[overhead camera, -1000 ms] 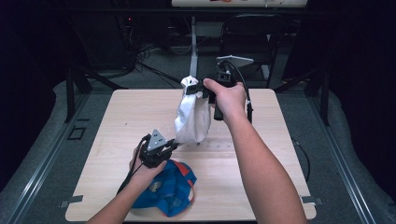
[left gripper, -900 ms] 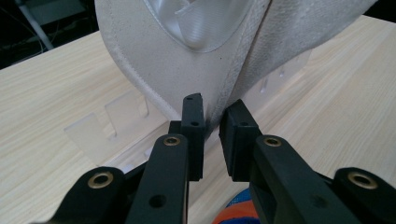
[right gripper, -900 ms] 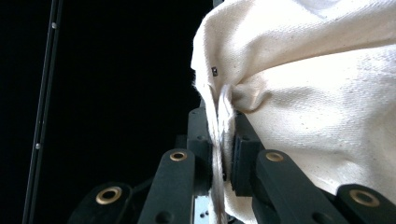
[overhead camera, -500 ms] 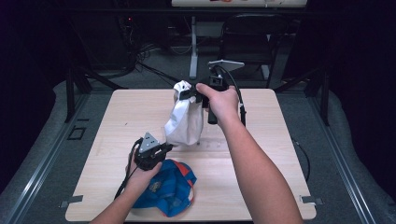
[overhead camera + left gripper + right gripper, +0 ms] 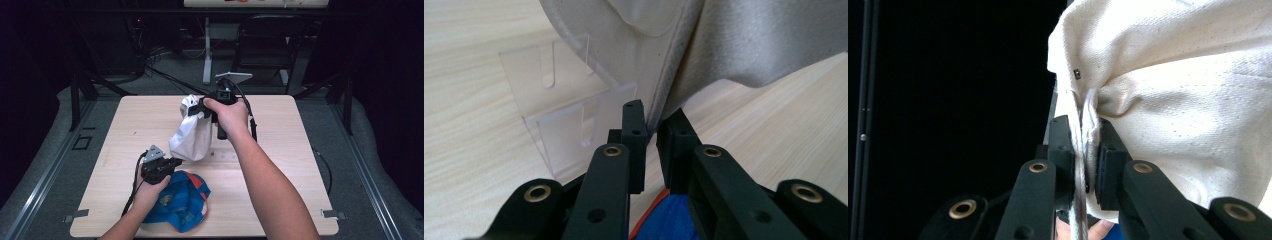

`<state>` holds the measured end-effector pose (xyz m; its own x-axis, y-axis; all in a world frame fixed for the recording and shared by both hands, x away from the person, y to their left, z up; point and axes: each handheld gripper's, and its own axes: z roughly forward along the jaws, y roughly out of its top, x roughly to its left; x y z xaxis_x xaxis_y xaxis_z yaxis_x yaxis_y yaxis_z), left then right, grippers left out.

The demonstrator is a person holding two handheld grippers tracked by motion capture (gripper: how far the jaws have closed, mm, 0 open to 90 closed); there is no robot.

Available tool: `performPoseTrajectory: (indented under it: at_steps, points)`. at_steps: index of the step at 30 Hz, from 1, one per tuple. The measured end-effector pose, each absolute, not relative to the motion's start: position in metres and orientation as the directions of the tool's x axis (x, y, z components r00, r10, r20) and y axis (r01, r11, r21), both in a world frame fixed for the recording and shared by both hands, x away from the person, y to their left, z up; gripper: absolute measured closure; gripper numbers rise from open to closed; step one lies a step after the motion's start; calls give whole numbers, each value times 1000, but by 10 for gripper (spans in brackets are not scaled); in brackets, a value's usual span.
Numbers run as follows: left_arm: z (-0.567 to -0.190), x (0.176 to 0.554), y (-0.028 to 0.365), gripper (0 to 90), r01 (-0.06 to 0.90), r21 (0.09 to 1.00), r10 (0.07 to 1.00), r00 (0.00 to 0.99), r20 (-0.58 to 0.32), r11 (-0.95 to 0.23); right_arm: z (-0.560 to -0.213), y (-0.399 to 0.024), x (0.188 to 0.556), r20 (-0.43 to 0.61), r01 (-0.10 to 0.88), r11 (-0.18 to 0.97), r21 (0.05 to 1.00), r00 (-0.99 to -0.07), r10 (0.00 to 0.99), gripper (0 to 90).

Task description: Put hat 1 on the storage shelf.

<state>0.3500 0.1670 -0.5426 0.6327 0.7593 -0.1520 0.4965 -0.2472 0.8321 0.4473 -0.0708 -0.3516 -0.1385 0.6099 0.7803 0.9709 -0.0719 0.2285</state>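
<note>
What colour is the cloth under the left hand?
Blue with orange trim, clearest in the high view.

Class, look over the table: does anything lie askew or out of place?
Yes. The blue fabric cap with orange trim lies crumpled at the wooden table's near edge. The clear plastic slotted stand sits bare while both grippers hold the white fabric cap above it.

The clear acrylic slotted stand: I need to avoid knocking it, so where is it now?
In the left gripper view the clear acrylic slotted stand sits on the light wooden table, left of the left gripper, just beside the hanging white cloth cap.
</note>
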Motion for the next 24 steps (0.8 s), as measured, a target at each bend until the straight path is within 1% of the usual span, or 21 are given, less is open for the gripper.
performPoseTrajectory:
  at_steps: [4,6,7,10,11,12,16,24]
  points:
    - [-544,349,164,830,482,829,760,640,-112,-284,-358,-71,448,774,973,-69,220,-131,620,808]
    - [-544,349,164,822,488,825,764,636,-113,-284,-359,-72,449,773,972,-67,225,-136,620,805]
    - [-543,349,165,808,500,820,770,627,-123,-277,-358,-75,448,771,972,-74,225,-131,624,783]
    - [-543,348,165,728,493,822,770,628,-110,-285,-356,-78,446,768,969,-72,237,-141,625,767]
    - [-541,345,166,728,491,820,774,626,-97,-294,-355,-79,445,768,967,-82,243,-140,625,756]
    - [-540,343,167,688,481,830,775,625,-98,-282,-352,-83,443,764,963,-83,258,-151,627,733]
    - [-534,335,174,598,470,840,777,622,-96,-272,-342,-98,435,763,952,-90,292,-175,623,700]
    - [-524,323,202,532,499,833,792,597,-131,-238,-336,-126,410,731,925,-70,374,-248,635,634]
